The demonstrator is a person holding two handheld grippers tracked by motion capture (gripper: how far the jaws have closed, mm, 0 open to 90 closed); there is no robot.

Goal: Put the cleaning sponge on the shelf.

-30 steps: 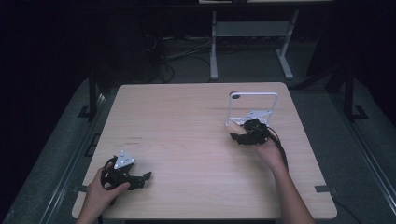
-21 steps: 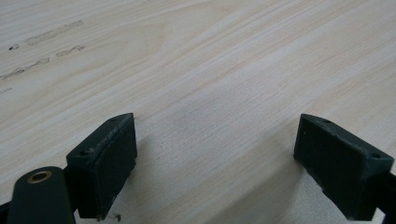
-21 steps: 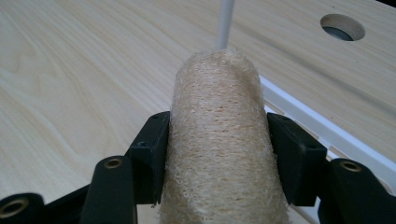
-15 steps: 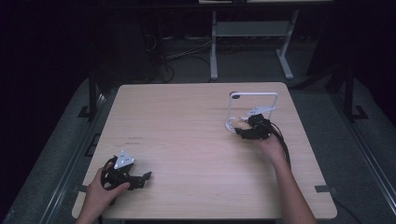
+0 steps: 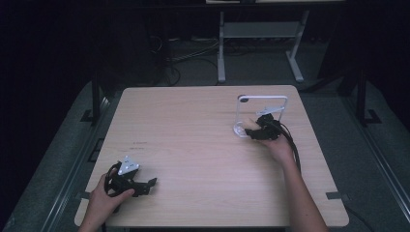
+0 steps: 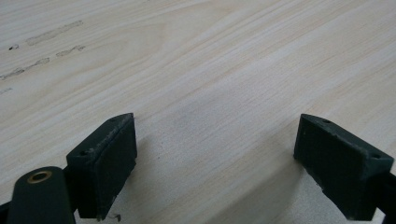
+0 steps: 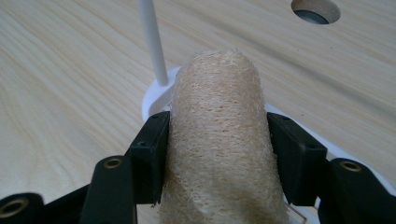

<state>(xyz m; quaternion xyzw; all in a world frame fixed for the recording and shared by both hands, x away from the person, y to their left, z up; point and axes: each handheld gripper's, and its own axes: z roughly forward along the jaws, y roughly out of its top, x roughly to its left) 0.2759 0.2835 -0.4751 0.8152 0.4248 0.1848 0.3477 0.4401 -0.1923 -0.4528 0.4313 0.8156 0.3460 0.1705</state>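
- The right gripper (image 5: pixel 254 129) is clamped on a loofah roll (image 7: pixel 224 140): in the right gripper view both black pads press flat against the sides of the tan, fibrous cylinder, which sticks out forward past the jaw tips.
- In the high view the loofah roll (image 5: pixel 248 124) shows as a pale lump at the front of the right gripper, over the right half of the table, nearer the far edge than the near one.
- The roll sits right at the white wire stand (image 5: pixel 261 112), a frame with two upright posts and a crossbar along the top, on a flat white base.
- In the right gripper view the stand's round white base (image 7: pixel 156 98) lies just beyond the roll's tip, and one thin white post (image 7: pixel 153 42) rises from it, just left of the roll.
- Whether the roll touches the base or the post I cannot tell.
- A round hole (image 7: pixel 315 10) in the tabletop lies farther off, toward the top right of the right gripper view.
- The right hand (image 5: pixel 278 145) holds its gripper from behind, with black cable trailing along the forearm.
- The left gripper (image 5: pixel 145 186) lies near the table's near left corner, held by the left hand (image 5: pixel 109 195), with a grey three-cornered plate on top.
- Its jaws stand wide apart with bare wood between them; the pads (image 6: pixel 109 158) rest low over the wooden table (image 5: pixel 193 125).
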